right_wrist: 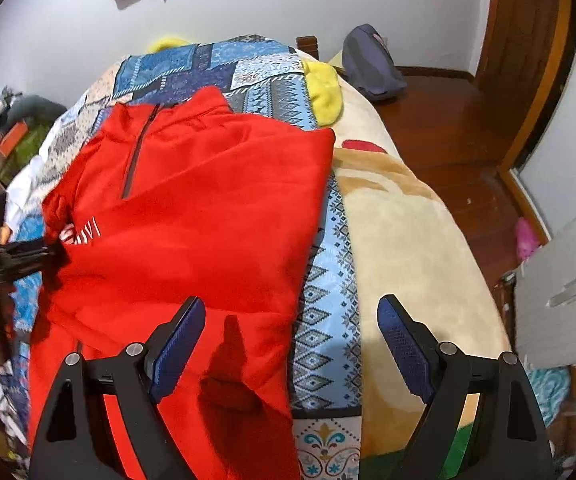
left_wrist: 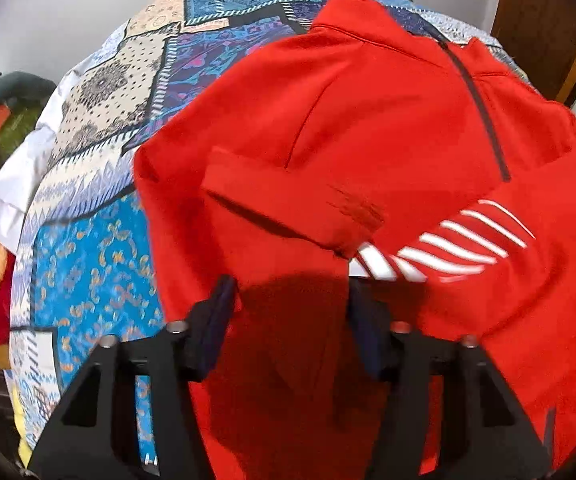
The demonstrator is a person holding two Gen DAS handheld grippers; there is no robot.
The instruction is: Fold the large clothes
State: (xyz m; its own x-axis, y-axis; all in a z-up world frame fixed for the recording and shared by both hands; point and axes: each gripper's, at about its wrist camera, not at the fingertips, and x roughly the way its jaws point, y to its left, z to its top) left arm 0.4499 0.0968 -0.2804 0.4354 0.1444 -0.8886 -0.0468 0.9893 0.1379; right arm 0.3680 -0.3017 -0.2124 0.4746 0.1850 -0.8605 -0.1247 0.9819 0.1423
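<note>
Your left gripper [left_wrist: 288, 308] has its jaws parted, with red cloth lying under the gap but neither pad pressing on it. Your right gripper [right_wrist: 288, 344] stands with jaws spread wide and nothing between them; its left pad hangs over the red cloth, its right pad over the cream blanket [right_wrist: 415, 232].

The red pullover [right_wrist: 192, 208] lies spread on the bed, zip collar towards the far wall. Its sleeve [left_wrist: 288, 208] is folded across the chest, its cuff lying at the white stripes [left_wrist: 459, 240] printed on the front. In the right wrist view your left gripper [right_wrist: 54, 250] shows at the pullover's left edge, close to those stripes.

Under the pullover lies a blue patterned quilt [left_wrist: 88, 264]. The cream blanket lies to the right of the pullover, and a yellow cloth [right_wrist: 325, 92] lies beyond its far right corner. A dark bag [right_wrist: 369, 66] sits further off in that direction, on the wooden floor [right_wrist: 455, 132]; what it holds cannot be seen.
</note>
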